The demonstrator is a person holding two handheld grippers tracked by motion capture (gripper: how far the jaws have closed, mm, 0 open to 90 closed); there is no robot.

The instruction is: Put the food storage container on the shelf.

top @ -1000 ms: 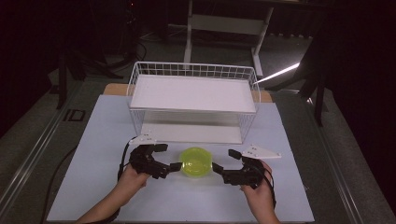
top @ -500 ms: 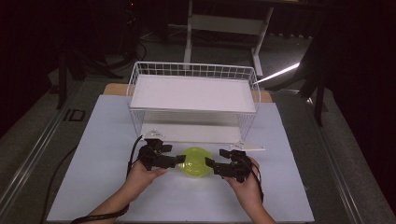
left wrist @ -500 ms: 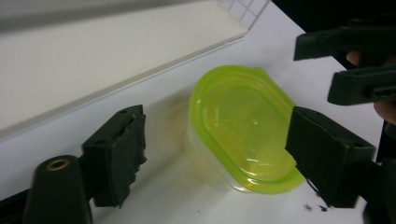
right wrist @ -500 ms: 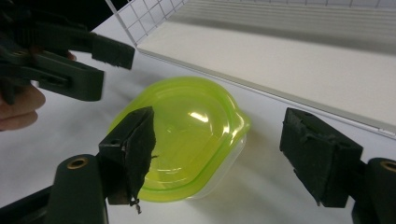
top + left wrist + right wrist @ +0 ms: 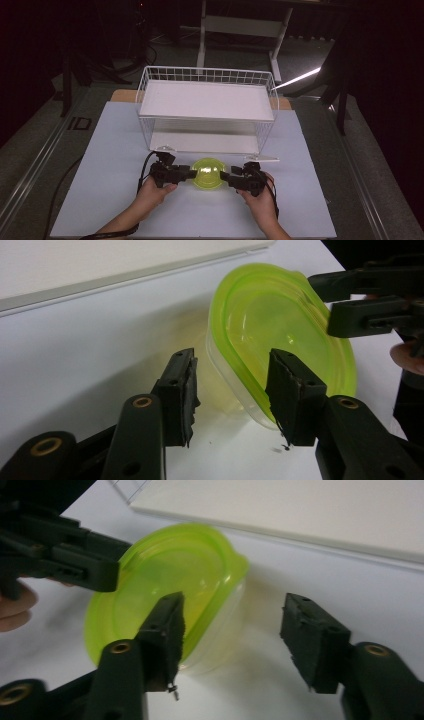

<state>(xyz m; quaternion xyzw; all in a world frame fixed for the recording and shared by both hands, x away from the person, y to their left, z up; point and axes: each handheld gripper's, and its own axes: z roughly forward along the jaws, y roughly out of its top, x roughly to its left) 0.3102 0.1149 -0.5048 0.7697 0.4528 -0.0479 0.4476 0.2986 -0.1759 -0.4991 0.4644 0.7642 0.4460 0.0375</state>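
Note:
A round clear tub with a lime-green lid [image 5: 208,174] sits on the white table sheet in front of the wire rack. My left gripper [image 5: 192,175] is at its left edge and my right gripper [image 5: 224,177] at its right edge. In the left gripper view the tub [image 5: 270,325] has its near rim and wall between my open left gripper [image 5: 235,390]. The right gripper view shows the tub [image 5: 165,580] with its edge inside my open right gripper [image 5: 239,630]; one finger [image 5: 167,625] overlaps the lid, the other stands well apart.
A white wire rack [image 5: 207,75] with an upper shelf and a lower shelf stands just behind the tub. The white sheet [image 5: 100,150] covers the table, with dark floor around it. A cable trails from the left gripper.
Both grippers have closed in from the sides onto the tub's left and right edges. The tub has stayed in place.

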